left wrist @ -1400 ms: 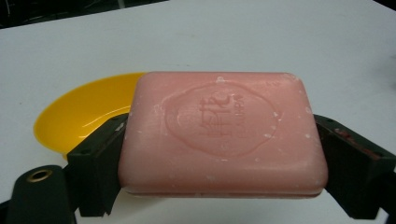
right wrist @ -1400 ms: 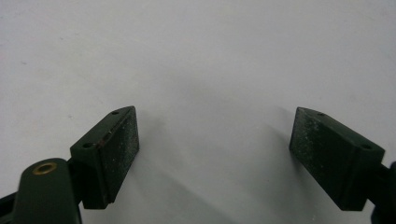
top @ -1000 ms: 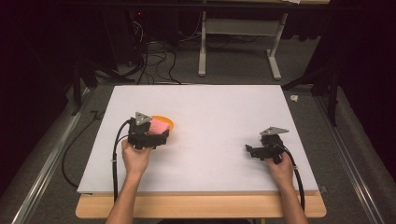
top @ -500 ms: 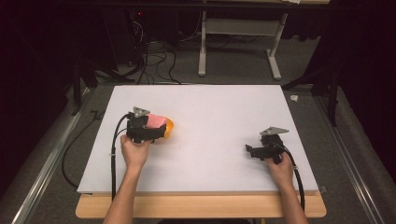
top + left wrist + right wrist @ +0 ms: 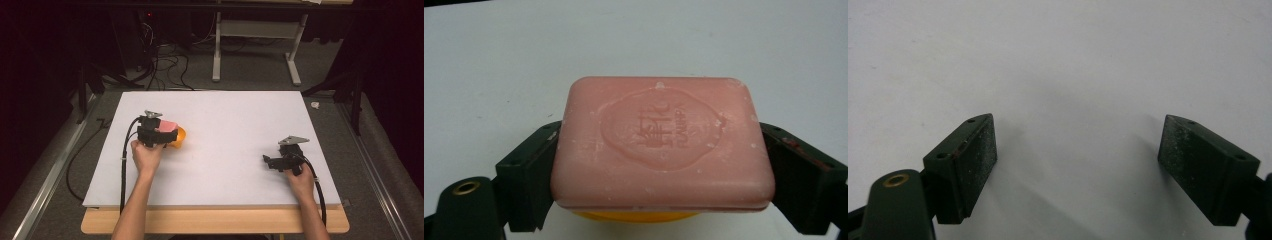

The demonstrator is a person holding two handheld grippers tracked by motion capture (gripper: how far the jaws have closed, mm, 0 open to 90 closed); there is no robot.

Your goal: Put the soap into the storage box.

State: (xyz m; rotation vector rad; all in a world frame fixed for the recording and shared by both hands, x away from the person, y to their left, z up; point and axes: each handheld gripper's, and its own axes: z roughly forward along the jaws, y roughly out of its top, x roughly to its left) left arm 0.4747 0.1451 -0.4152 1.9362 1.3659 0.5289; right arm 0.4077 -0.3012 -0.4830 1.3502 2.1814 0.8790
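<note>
A pink bar of soap [image 5: 663, 142] with a stamped emblem sits between the two black jaws of my left gripper [image 5: 659, 170], which is shut on its sides. In the high view the pink soap [image 5: 166, 126] and left gripper [image 5: 167, 134] are at the left of the white board, over an orange dish [image 5: 180, 138]. A sliver of that orange dish [image 5: 634, 216] peeks out under the soap. My right gripper [image 5: 269, 161] rests at the right of the board, pointing left; its jaws stand wide apart with bare board between them [image 5: 1078, 170].
The white board [image 5: 225, 120] lies on a wooden table [image 5: 215, 221]. Black cables trail from both grippers toward the front edge. Beyond the board is a dark floor with cables and a white table frame [image 5: 255, 37].
My left hand has carried the soap leftward and slightly toward the front, so it now covers most of the orange dish. The right hand has stayed still.
</note>
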